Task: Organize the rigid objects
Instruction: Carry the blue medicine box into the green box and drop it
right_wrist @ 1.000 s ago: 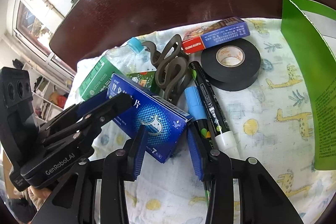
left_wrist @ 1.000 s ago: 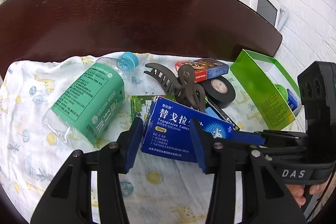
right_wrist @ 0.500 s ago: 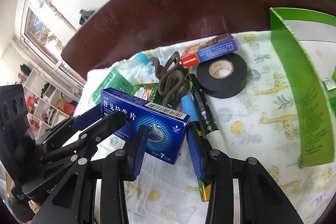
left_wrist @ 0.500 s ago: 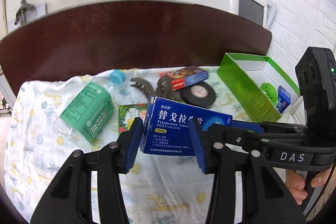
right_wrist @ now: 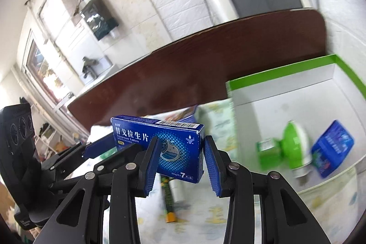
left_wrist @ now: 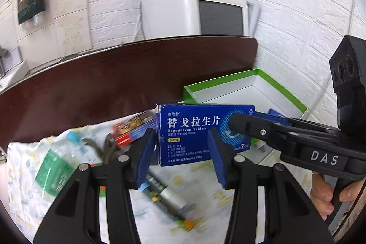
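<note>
Blue tablet box [left_wrist: 194, 136]: lifted clear of the cloth, long side level, printed face toward both cameras, in front of the green box's near wall.
Left gripper [left_wrist: 180, 133]: jaws at a narrow gap, clamped on the tablet box's left end; in the right wrist view one finger in front of the box face, the blue pad behind it.
Right gripper [right_wrist: 181, 138]: jaws at a narrow gap, clamped on the same box's right end; in the left wrist view the black finger across the box front, the blue pad behind.
Green box [right_wrist: 286, 74]: open, white inside, just right of the cloth; holds a green-and-white round item [right_wrist: 295, 148] and a blue packet [right_wrist: 331, 148].
Cloth [left_wrist: 22, 175]: printed, spread on the dark table [left_wrist: 91, 88].
On the cloth: green-labelled bottle [left_wrist: 55, 168] on its side, dark hair clip [left_wrist: 103, 148], red-and-blue small box [left_wrist: 135, 127], marker [left_wrist: 164, 196] under the raised box; all blurred.
Behind the table: white appliance [left_wrist: 194, 13] against the brick wall.
</note>
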Tool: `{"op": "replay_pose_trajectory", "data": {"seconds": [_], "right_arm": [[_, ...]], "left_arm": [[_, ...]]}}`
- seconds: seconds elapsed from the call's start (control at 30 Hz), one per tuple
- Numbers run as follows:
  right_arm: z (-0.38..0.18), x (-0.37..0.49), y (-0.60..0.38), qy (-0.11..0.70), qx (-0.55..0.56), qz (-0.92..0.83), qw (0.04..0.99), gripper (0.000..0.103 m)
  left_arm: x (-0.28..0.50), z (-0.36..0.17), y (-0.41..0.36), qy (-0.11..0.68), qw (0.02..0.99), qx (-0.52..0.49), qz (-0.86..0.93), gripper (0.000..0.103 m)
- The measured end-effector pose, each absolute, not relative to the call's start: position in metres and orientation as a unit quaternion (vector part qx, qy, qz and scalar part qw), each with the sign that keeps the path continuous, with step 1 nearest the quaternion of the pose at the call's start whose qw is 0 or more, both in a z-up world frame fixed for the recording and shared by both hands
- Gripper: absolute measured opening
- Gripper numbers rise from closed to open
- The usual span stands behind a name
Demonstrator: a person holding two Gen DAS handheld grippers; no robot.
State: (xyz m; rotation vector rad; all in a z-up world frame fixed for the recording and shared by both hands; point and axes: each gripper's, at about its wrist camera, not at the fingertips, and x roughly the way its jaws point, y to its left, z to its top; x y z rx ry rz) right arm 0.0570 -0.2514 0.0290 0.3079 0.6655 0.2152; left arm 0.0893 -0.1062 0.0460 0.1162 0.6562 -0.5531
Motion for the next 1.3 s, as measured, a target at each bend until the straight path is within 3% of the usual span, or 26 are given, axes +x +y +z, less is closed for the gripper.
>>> {"op": "replay_pose_trajectory", "data": {"seconds": [0.57,1.3], "right_arm": [[0.033,0.075,-0.388,0.290,0.204,0.035,0.934,0.041],[0.002,0.128,-0.420,0.325,0.246,0.028,0.913,0.041]], "left_arm": [[0.135,0.031,-0.245,0.359,0.878,0.099,-0.301,0.046],[0.172,0.000,-0.279,0.393,0.867,0.130,-0.278,0.046]]}}
